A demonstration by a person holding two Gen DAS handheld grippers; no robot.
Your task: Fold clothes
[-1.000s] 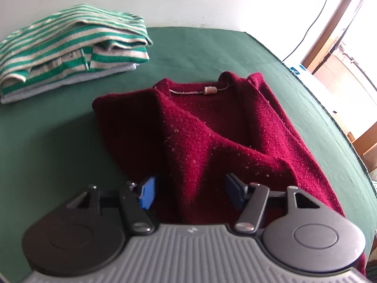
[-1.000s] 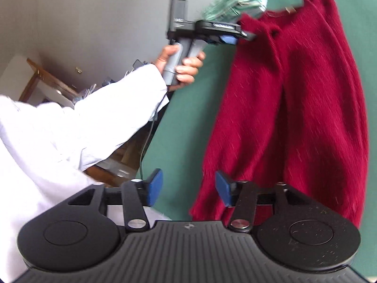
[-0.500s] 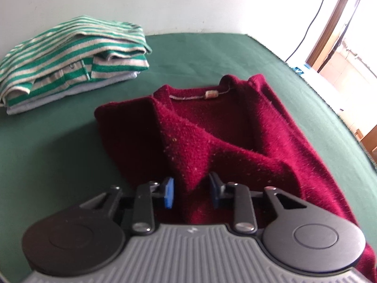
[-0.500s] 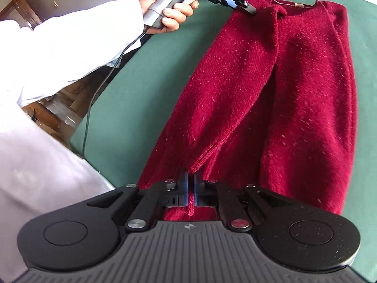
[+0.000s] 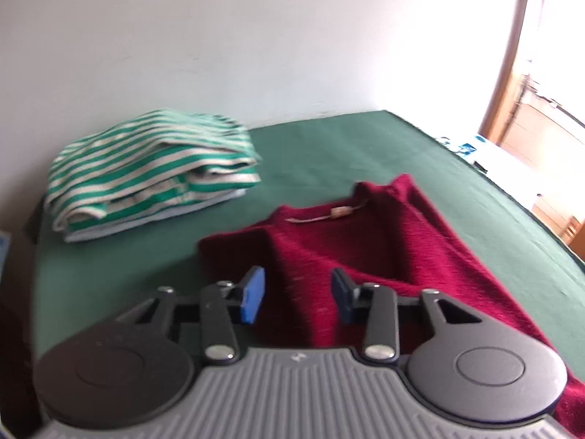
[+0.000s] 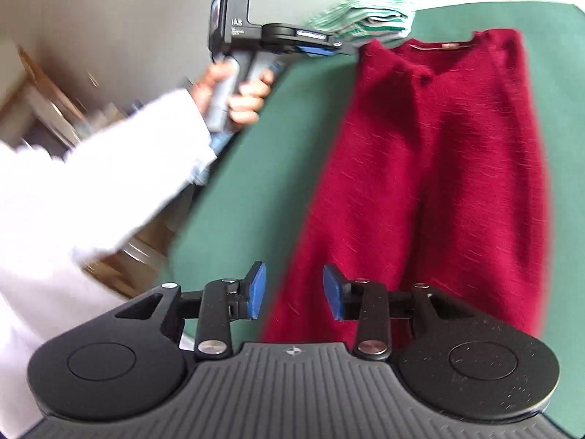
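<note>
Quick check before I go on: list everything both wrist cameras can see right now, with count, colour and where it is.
Sweater: one, dark red, lying lengthwise on the table with its sides folded in, collar and label at the far end.
Folded striped clothes: one pile, green and white stripes over a pale layer, far left corner of the table by the wall.
Table: one, green cover, under both garments.
Wall: white, behind the table.
Wooden frame: brown, far right, bright light beyond it.
Left gripper: black with blue pads, open, above the sweater's collar end.
Right gripper: black with blue pads, open, at the sweater's hem end.
Left hand: one, white sleeve, holding the left gripper's handle.
</note>
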